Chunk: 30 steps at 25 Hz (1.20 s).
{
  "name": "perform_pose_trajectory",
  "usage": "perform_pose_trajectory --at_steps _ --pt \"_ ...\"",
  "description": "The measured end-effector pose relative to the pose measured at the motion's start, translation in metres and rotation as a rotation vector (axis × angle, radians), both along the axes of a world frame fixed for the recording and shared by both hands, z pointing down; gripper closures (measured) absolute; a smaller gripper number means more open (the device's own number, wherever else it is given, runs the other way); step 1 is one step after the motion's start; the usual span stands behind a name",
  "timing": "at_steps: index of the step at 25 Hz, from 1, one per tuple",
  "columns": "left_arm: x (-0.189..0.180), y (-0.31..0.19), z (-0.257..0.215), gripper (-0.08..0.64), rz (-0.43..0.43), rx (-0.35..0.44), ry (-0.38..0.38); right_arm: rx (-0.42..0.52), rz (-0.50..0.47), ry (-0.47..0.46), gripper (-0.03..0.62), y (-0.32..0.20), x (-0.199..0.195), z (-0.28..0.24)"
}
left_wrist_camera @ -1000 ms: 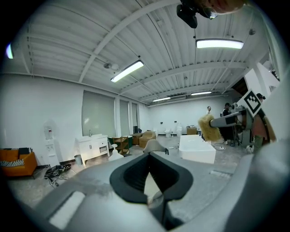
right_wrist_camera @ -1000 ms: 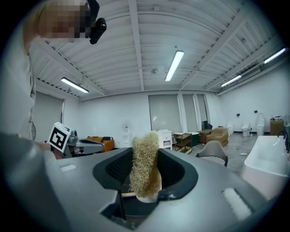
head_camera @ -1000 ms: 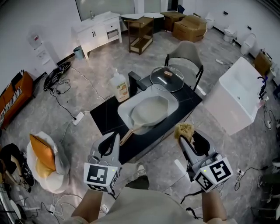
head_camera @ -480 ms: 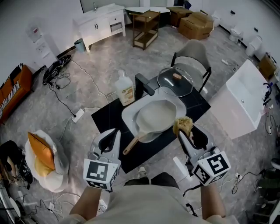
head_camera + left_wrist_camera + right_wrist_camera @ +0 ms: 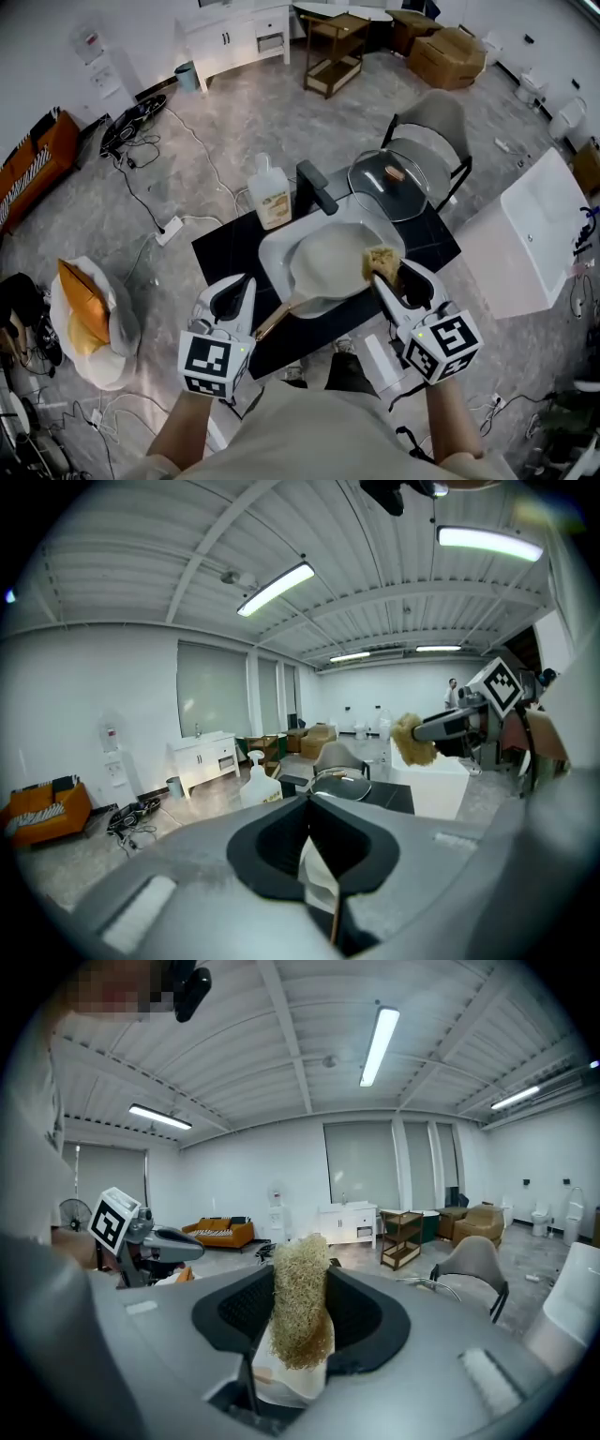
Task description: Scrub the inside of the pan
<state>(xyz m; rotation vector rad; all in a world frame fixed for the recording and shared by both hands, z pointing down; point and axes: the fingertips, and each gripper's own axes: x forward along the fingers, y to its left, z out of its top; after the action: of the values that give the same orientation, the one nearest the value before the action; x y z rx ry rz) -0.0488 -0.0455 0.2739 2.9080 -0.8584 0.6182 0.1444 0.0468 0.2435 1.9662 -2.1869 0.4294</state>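
Right gripper [image 5: 384, 276] pinches a scrubber [image 5: 379, 259] near the pan [image 5: 323, 264] in the sink [image 5: 270, 255].

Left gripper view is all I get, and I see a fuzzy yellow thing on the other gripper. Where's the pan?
Observer: In the head view, the pan lies in a white sink on a black table.
Operator: Can I grab it?
Observer: Its wooden handle sticks out toward us, just beside the left gripper.
Operator: Are we scrubbing?
Observer: The scrubber, clamped in the right gripper, is over the pan's right edge; I can't tell if it touches.
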Motion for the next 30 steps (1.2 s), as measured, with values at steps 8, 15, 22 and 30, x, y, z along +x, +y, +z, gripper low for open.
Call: perform_pose_trajectory --at_steps 8,15,22,30 --pt "0.028 -0.019 0.044 0.523 -0.105 -0.042 -0.112 -0.041 -0.174 -0.029 0.417 -0.056 0.039 0.027" --pt "0.046 -0.027 0.071 0.484 -0.169 -0.066 -0.165 -0.121 -0.356 -0.013 0.417 -0.096 0.054 0.067" --pt "0.067 -0.006 0.134 0.402 -0.079 -0.203 -0.293 -0.198 -0.535 -0.005 0.417 -0.115 0.036 0.118" --pt "0.064 0.011 0.218 0.363 -0.037 -0.38 -0.416 -0.341 -0.749 0.032 0.417 -0.129 -0.017 0.193"
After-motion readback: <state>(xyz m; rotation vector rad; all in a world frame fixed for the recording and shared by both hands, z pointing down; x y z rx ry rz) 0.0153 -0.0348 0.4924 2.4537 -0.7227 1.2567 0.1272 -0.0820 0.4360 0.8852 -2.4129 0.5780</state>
